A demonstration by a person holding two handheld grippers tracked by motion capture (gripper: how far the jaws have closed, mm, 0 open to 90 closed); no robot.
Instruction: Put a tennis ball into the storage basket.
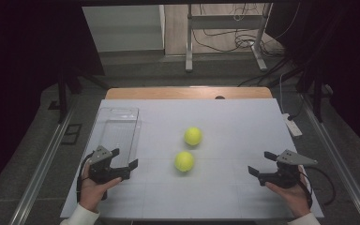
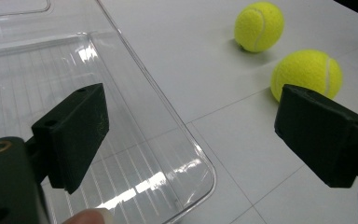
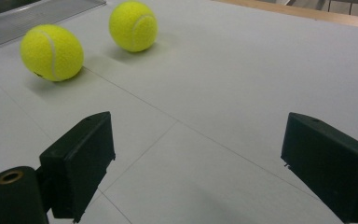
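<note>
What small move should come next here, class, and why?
Probably bring the left gripper across to the nearer tennis ball: its jaws stand open with nothing between them, the ball lies loose on the table, and the clear tray sits empty beside that gripper.

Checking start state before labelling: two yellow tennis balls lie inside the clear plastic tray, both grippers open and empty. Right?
Not quite. The two yellow tennis balls lie on the white table, beside the clear plastic tray, which holds nothing; the high view shows it. The left gripper and right gripper are open and empty.
</note>
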